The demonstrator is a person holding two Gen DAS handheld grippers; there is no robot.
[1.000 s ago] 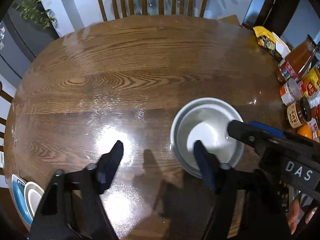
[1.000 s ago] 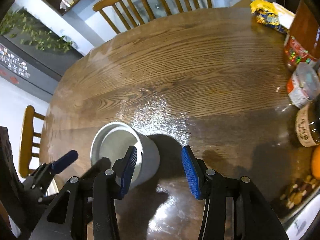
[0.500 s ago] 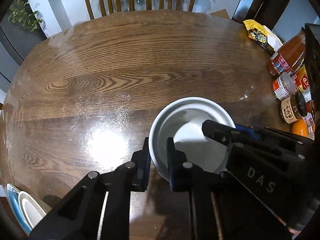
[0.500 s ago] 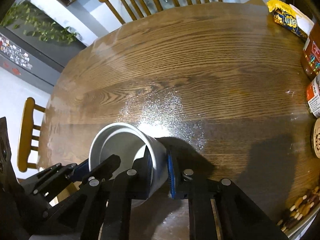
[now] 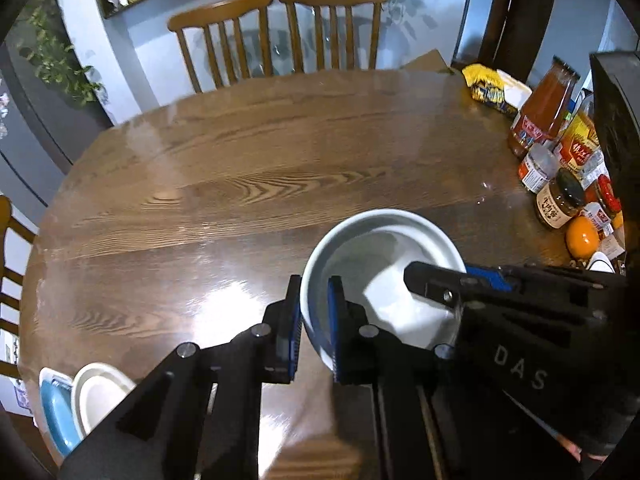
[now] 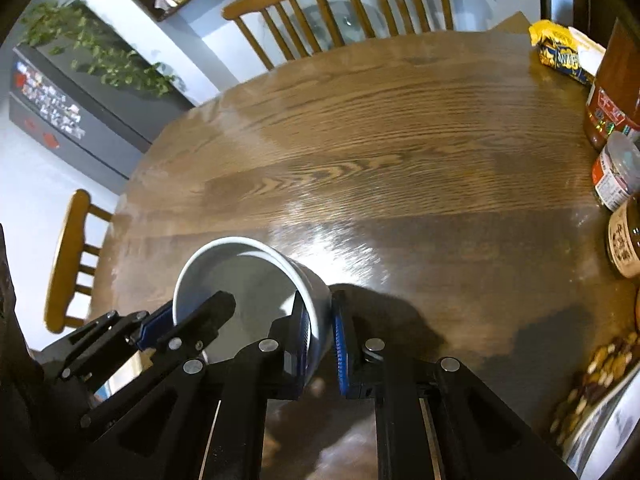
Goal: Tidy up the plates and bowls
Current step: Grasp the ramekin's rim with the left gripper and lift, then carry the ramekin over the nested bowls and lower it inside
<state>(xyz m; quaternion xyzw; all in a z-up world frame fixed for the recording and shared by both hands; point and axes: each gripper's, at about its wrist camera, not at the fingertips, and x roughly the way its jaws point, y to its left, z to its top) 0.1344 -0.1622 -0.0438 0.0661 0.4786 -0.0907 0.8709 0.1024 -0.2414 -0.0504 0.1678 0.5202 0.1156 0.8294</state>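
A deep white bowl (image 5: 380, 264) (image 6: 248, 280) is held over the near part of the brown wooden table (image 5: 240, 160) by both grippers. My left gripper (image 5: 314, 300) is shut on the bowl's left rim, one blue pad inside the wall and one outside. My right gripper (image 6: 320, 312) is shut on the opposite rim in the same way. Each gripper shows in the other's view: the right gripper (image 5: 452, 280) across the bowl, the left gripper (image 6: 188, 312) at the lower left. The bowl looks raised slightly off the table, with a dark shadow beside it.
A blue plate (image 5: 56, 412) and a white bowl (image 5: 100, 396) are stacked at the near left edge. Sauce bottles and jars (image 5: 556, 200), an orange (image 5: 582, 236) and a yellow snack bag (image 5: 488, 88) crowd the right side. Wooden chairs (image 5: 280, 32) stand behind the table.
Both grippers went from open around the bowl's rim to shut on it. They then rose and tipped back, taking the bowl with them, so more of the room shows.
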